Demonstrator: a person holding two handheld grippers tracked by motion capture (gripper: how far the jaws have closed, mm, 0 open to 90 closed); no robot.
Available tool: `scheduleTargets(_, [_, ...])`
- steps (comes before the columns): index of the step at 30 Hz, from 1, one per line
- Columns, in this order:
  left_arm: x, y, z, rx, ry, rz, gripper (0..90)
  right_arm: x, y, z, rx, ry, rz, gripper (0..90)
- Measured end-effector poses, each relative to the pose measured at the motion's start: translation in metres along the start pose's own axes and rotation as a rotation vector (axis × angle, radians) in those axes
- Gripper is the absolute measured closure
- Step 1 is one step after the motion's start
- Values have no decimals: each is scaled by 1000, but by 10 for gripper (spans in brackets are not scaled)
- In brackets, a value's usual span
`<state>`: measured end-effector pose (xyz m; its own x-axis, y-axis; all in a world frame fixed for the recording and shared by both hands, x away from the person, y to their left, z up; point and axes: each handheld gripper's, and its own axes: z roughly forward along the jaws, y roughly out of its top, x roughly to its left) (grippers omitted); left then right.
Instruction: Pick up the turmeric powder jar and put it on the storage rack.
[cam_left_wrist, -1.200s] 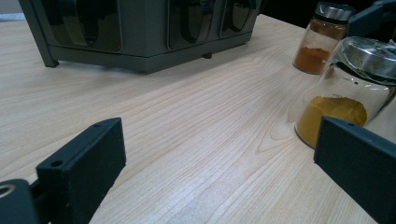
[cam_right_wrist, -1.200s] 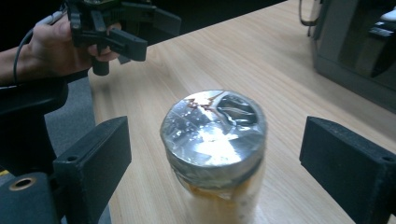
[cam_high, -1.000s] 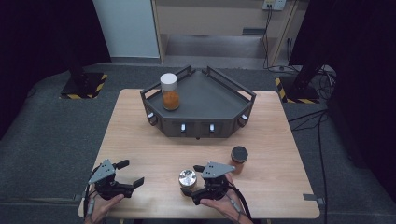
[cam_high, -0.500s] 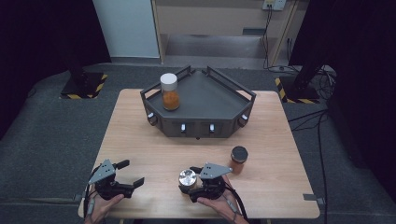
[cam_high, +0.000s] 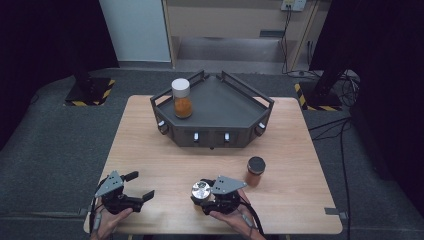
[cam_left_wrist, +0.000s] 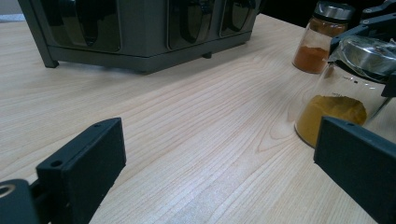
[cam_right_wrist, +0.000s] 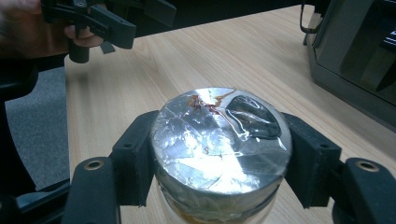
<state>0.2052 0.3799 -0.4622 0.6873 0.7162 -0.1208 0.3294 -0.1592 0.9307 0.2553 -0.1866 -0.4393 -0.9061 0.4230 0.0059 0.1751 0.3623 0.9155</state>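
Note:
My right gripper (cam_right_wrist: 218, 156) is shut on a glass jar with a crumpled foil top (cam_right_wrist: 220, 130) and yellow powder inside; the jar stands on the table near the front edge (cam_high: 200, 189). My right gripper (cam_high: 204, 196) grips that jar from the person's side. A second jar with a black lid (cam_high: 255, 170) and orange powder stands just right of it, untouched. My left gripper (cam_high: 142, 184) rests at the front left, open and empty. In the left gripper view my left gripper (cam_left_wrist: 219, 163) spreads wide, with the foil-topped jar (cam_left_wrist: 343, 100) and the black-lidded jar (cam_left_wrist: 322, 44) to the right.
A dark wedge-shaped tray (cam_high: 235, 105) on a raised base stands at the back of the wooden table (cam_high: 150, 150). A white-lidded jar of orange powder (cam_high: 181, 98) stands in its left corner. The tray base (cam_left_wrist: 140, 28) shows ahead of the left gripper.
My right gripper has edged slightly left against the foil-topped jar. The left gripper and the other jars have stayed where they were.

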Motion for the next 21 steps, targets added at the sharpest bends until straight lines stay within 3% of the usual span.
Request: scheduleTargets(21, [0, 0, 1, 2, 1, -4, 15, -3, 14, -10, -2, -1, -16, 348])
